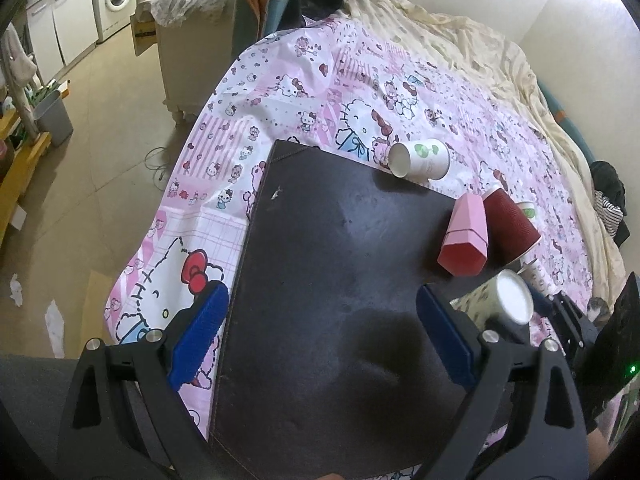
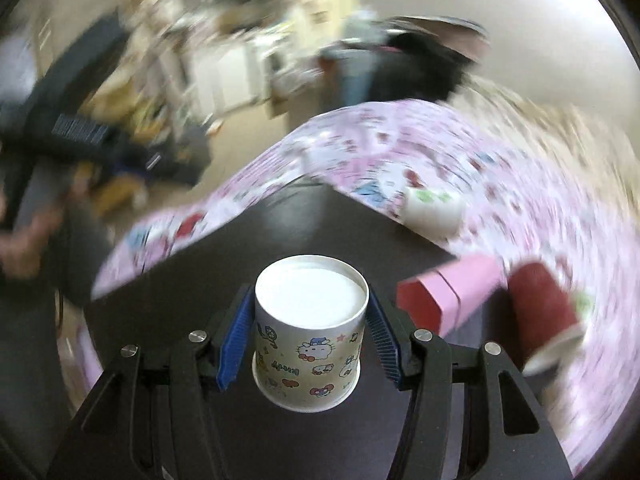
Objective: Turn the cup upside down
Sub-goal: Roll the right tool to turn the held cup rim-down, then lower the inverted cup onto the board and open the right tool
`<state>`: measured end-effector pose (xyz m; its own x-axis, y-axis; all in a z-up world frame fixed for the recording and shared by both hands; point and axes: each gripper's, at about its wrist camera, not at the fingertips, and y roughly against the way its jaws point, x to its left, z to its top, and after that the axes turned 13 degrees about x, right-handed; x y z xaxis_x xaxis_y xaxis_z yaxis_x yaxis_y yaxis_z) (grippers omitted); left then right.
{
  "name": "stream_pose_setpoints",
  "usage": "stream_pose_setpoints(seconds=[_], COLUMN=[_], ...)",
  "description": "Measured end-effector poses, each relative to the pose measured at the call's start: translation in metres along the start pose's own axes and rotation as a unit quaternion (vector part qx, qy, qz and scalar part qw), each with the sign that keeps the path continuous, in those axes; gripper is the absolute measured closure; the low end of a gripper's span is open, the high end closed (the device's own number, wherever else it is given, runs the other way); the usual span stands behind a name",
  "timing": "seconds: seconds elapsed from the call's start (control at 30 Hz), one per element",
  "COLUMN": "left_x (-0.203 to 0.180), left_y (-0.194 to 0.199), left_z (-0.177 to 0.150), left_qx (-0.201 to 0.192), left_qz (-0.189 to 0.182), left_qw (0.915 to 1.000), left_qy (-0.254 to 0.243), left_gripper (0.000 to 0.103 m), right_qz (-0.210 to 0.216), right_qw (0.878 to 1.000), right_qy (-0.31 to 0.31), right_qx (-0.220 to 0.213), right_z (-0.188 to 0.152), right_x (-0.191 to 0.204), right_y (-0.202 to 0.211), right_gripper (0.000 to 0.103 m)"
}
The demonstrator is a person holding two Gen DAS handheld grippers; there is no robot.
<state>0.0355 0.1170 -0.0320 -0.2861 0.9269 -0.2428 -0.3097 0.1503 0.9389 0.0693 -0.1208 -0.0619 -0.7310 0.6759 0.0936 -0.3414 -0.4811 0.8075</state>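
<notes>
Patterned cup gripped bottom-up over the dark mat

Left wrist view: the left gripper [image 1: 320, 316] hangs spread wide and empty above the dark mat [image 1: 320, 260]; the patterned cup [image 1: 502, 298] shows at its right, base outward. Right wrist view: the right gripper [image 2: 308, 334] clamps the cup [image 2: 308, 344] by its side walls, white base facing the lens — thin paper, light and easily crushed, so a gentle mid-wall hold seems best. The blurred surroundings suggest the wrist is turning.
</notes>
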Motion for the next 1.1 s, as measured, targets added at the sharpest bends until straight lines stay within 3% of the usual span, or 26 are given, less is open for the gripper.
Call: stream_pose_setpoints(seconds=[0.27,0.6,0.8,0.9,0.97,1.03,1.1], left_x=[-0.012,-0.024,-0.033,-0.038,-0.041,-0.043,-0.045], left_y=[-0.007,-0.010,-0.010,-0.004,0.001,0.005,0.010], left_z=[-0.003,-0.008,-0.013,-0.015,-0.016,-0.017,-0.020], left_qx=[0.007,-0.007,-0.013,-0.035,-0.049,-0.060,-0.073], left_qz=[-0.001,0.042,0.039,0.038,0.037,0.032,0.027], left_qw=[0.9998,0.9977,0.9966,0.9953,0.9942,0.9936,0.9926], left_qy=[-0.018,-0.053,-0.072,-0.082,-0.088,-0.090,-0.093], left_gripper=[0.010,0.010,0.010,0.010,0.010,0.010,0.010], right_qz=[-0.050,-0.052,-0.039,-0.029,-0.012,-0.014,-0.019], right_qw=[0.996,0.995,0.995,0.995,0.995,0.995,0.995], right_qy=[-0.071,-0.074,-0.069,-0.071,-0.078,-0.083,-0.088], right_qx=[-0.010,0.029,0.053,0.057,0.059,0.046,0.034], right_z=[-0.012,-0.029,-0.035,-0.034,-0.032,-0.030,-0.029], right_x=[-0.014,-0.014,-0.005,-0.004,-0.004,-0.002,-0.001], right_y=[-0.013,-0.034,-0.034,-0.034,-0.028,-0.017,-0.008], right_gripper=[0.045,0.045,0.043,0.043,0.037,0.015,0.011])
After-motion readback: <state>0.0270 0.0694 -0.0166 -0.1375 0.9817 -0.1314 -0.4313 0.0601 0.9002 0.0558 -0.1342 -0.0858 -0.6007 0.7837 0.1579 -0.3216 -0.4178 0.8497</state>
